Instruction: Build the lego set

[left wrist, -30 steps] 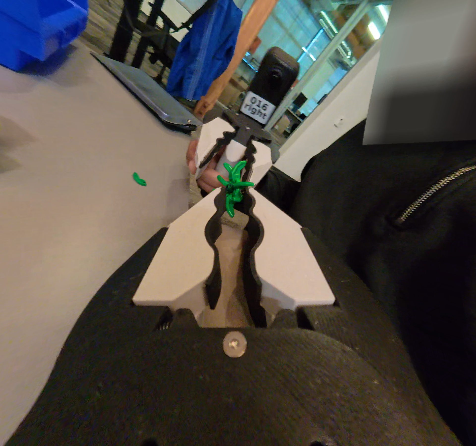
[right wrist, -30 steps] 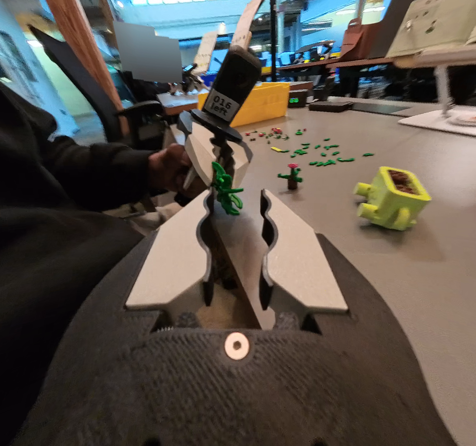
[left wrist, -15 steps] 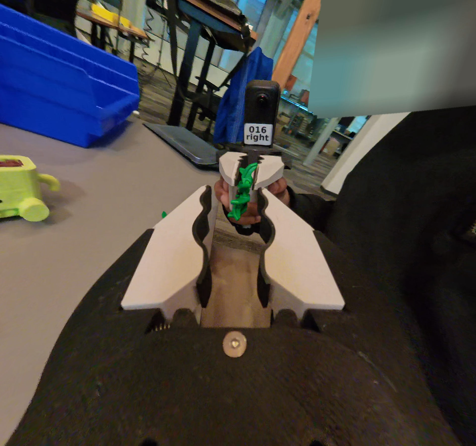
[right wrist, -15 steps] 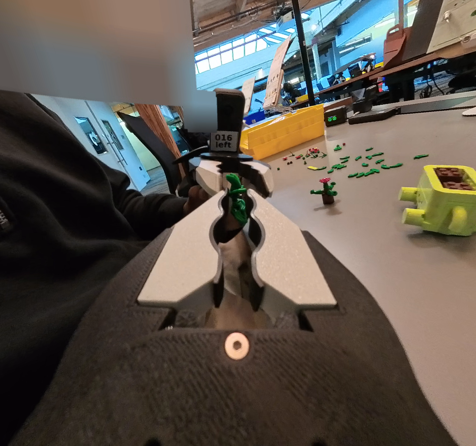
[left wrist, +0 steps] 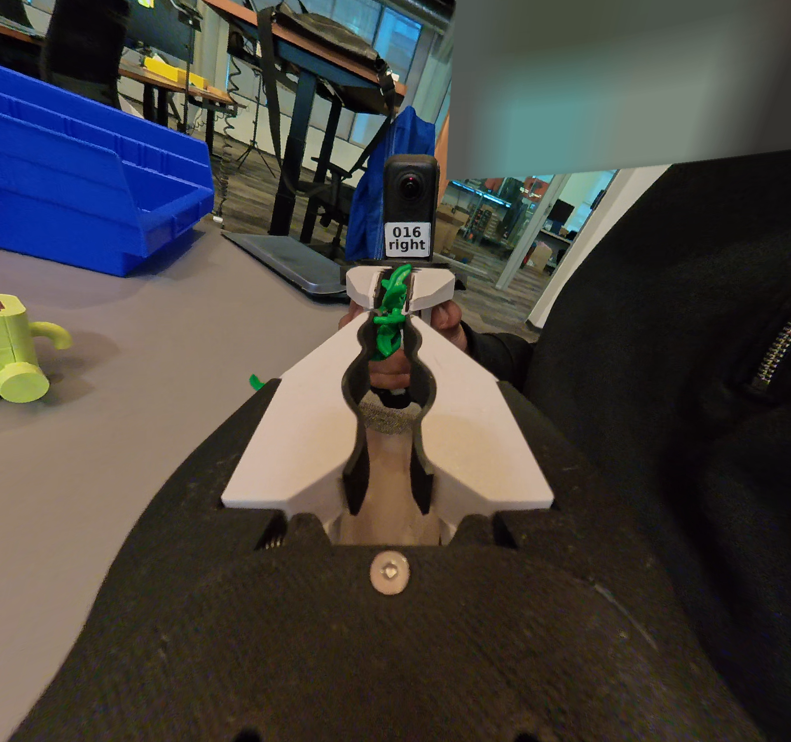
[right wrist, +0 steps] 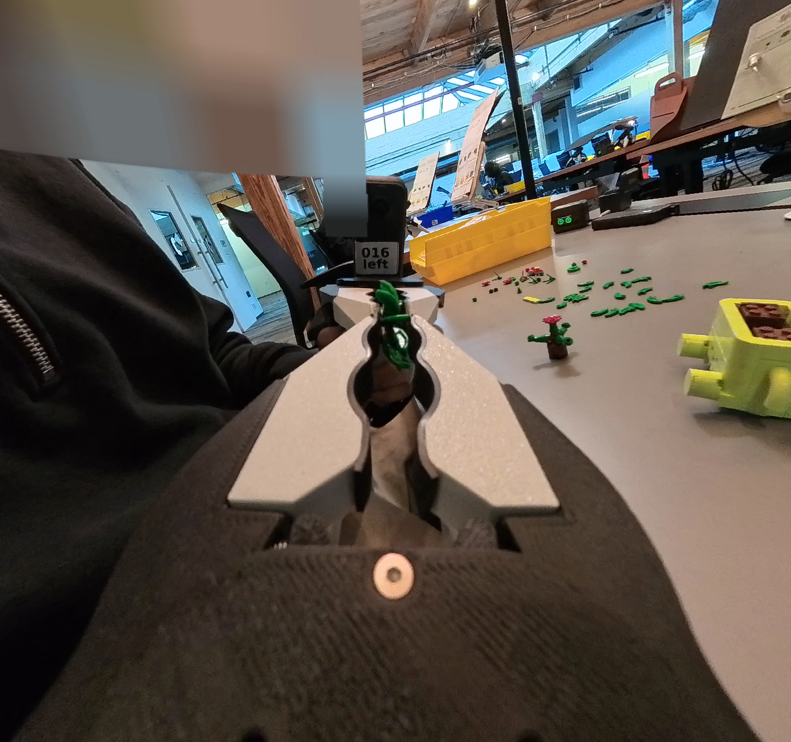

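Two handheld grippers: left gripper [left wrist: 388,319] and right gripper [right wrist: 391,323], both with pale angular fingers, wavy black inner edges, a rough black body, one silver screw [left wrist: 389,572]. Black camera with white label on top. Black zipped jacket [right wrist: 77,293], probably fleece.

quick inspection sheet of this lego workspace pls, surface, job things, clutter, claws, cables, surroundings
surface: grey table, mostly bare.
job's things: green plant piece pinched between both claws above the table edge; lime planter; small flower stem; loose green leaves.
clutter: blue bin, yellow bin.
grippers: left claw and right claw tip to tip, each shut on the plant piece.
cables: nothing seen on the table.
surroundings: desks, office chair.
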Motion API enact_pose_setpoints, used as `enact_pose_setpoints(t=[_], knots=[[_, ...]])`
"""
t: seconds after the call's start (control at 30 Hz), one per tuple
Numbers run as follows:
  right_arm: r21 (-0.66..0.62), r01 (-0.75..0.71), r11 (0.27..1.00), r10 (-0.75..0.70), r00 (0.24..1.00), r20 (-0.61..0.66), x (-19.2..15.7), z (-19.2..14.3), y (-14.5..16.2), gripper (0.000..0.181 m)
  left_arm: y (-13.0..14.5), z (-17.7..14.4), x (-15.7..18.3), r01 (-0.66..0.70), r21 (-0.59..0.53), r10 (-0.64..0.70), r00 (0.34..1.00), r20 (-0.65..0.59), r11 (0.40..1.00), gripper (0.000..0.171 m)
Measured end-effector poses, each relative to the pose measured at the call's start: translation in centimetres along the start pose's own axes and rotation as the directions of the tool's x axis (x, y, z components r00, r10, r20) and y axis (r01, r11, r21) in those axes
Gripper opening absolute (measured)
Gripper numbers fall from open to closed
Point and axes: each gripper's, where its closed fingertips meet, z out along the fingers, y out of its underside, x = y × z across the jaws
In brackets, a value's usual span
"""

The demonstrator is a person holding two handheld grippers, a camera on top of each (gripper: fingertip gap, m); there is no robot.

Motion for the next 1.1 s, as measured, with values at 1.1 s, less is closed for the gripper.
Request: enact_pose_setpoints(t=[1.1], knots=[[-0.210, 0.178, 0.961, -0.169, 0.984, 0.062, -1.3, -0.3, 2.5, 0.008, 3.5, -0.3, 0.4, -0.347, -0.520, 0.357, 0.930, -0.085, 0.780, 0.009]])
